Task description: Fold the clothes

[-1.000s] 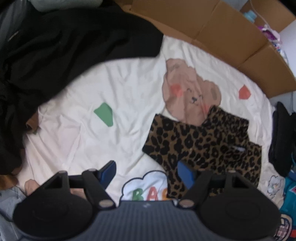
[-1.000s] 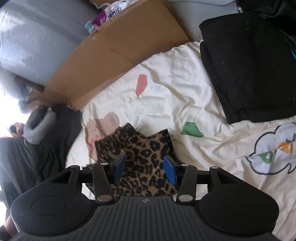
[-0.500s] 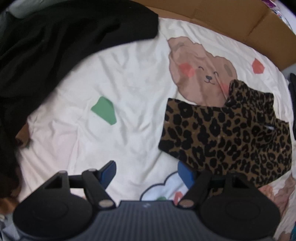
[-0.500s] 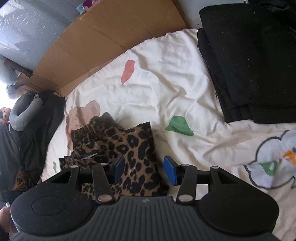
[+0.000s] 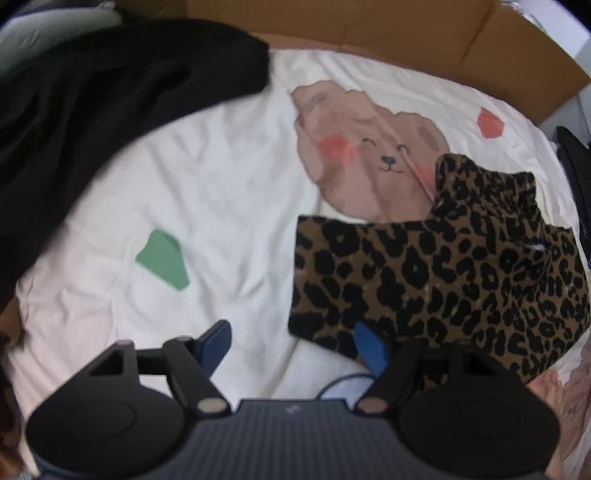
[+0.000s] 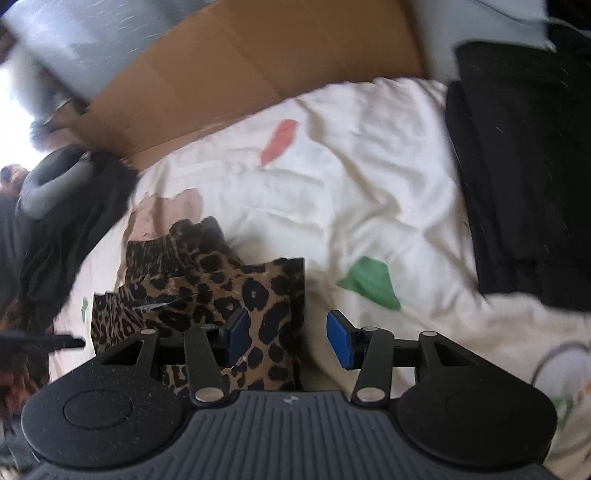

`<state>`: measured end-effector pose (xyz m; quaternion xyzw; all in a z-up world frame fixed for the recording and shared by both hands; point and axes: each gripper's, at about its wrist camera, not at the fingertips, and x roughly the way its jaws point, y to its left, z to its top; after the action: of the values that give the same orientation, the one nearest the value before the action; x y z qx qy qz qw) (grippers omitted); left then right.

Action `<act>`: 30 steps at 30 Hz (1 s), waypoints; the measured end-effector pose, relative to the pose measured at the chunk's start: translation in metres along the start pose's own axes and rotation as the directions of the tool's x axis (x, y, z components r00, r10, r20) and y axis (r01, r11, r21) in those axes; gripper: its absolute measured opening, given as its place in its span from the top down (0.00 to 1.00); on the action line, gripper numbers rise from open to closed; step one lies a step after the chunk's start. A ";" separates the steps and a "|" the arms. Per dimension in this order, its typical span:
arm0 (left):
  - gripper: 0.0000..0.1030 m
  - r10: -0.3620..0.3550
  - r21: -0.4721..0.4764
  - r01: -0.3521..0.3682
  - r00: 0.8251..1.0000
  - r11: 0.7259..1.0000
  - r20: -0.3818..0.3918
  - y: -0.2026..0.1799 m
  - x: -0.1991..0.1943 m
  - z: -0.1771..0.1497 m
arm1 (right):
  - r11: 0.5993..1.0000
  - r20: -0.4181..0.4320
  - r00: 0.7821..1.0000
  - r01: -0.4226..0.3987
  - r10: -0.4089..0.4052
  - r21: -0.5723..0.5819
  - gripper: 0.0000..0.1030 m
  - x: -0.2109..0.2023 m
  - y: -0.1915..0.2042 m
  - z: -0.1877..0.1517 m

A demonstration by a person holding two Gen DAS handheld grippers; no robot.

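Observation:
A folded leopard-print garment (image 5: 443,280) lies on a white bed sheet (image 5: 221,192) printed with a brown bear. My left gripper (image 5: 293,343) hangs open just above the sheet, and the garment's near-left corner sits by its right pad; nothing is gripped. In the right wrist view the same leopard-print garment (image 6: 221,291) lies low and left, and my right gripper (image 6: 286,341) stands open over its right edge, pads clear of the cloth.
A heap of black clothing (image 5: 92,110) covers the sheet's left side, seen as folded black clothes (image 6: 524,166) at the right. Brown cardboard (image 5: 369,29) borders the far edge of the bed. Dark clothing and a grey neck pillow (image 6: 48,184) lie beyond the left edge.
Both grippers have sunk toward the sheet and rolled. The leopard garment now looks larger and closer in both views. Neither gripper's jaw opening has changed.

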<state>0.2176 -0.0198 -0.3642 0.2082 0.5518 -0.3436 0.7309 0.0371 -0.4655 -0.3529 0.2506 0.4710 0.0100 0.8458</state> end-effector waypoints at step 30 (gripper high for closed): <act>0.96 -0.058 0.140 0.026 0.973 0.990 0.224 -0.007 0.010 0.040 | 0.980 0.052 0.996 0.079 -0.071 -0.184 0.97 0.020 0.038 0.004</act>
<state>0.2409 -0.0544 -0.3615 0.2052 0.4442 -0.4174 0.7658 0.0598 -0.4287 -0.3509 0.1526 0.4580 0.0166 0.8756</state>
